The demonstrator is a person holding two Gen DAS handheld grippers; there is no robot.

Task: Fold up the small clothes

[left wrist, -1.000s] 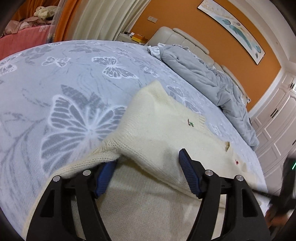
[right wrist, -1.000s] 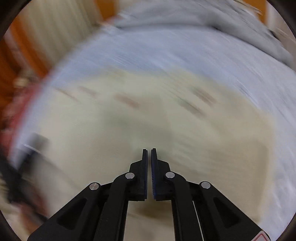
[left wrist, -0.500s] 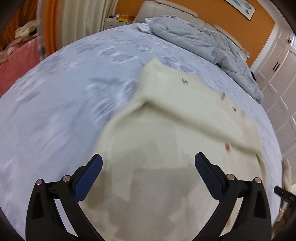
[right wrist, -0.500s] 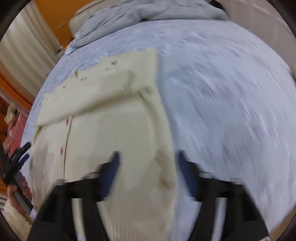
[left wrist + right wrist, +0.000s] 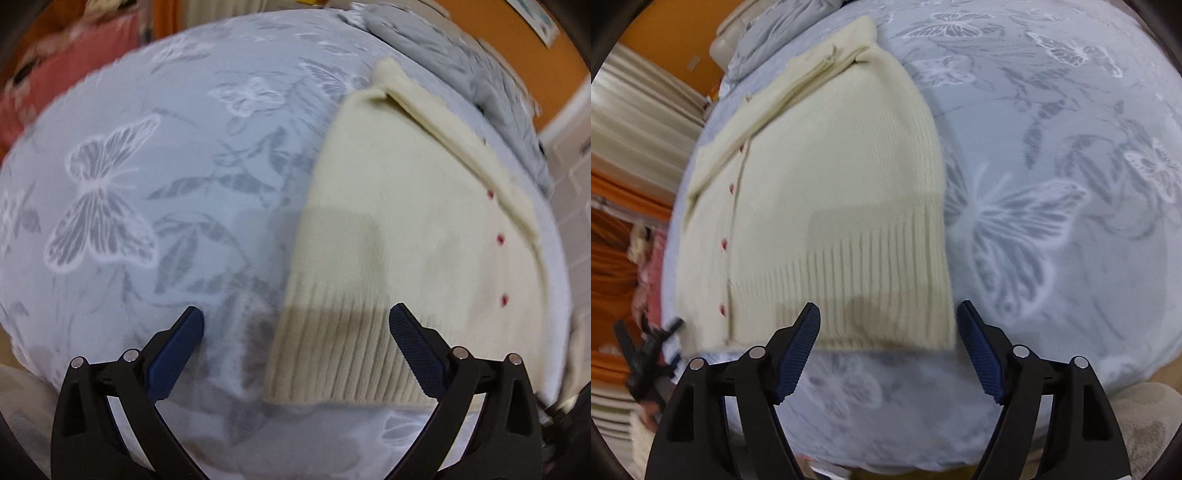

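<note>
— Where did the garment lie when the frame was taken?

— The cream knit cardigan (image 5: 399, 229) lay flat on the butterfly-print bedspread (image 5: 155, 155), its sleeves folded across the upper part and its ribbed hem (image 5: 857, 291) nearest to me. A line of small red buttons (image 5: 501, 240) ran down the front. A rumpled grey duvet (image 5: 461, 70) sat beyond it, toward the headboard.

— And your left tool?

— My left gripper (image 5: 295, 332) hung over the hem's left corner with the jaws spread wide. One blue pad stood over bare bedspread, the other over the ribbing; neither pressed on the knit.

— The right one?

— My right gripper (image 5: 888, 325) hovered above the hem's right corner, its jaws opening. The hem's edge showed in the gap between the pads, but they gripped nothing.

— Anything else in view?

— From the right camera, the other tool in a hand (image 5: 650, 369) showed at the left margin, before orange curtains (image 5: 617, 229). Both pictures were somewhat blurred.
</note>
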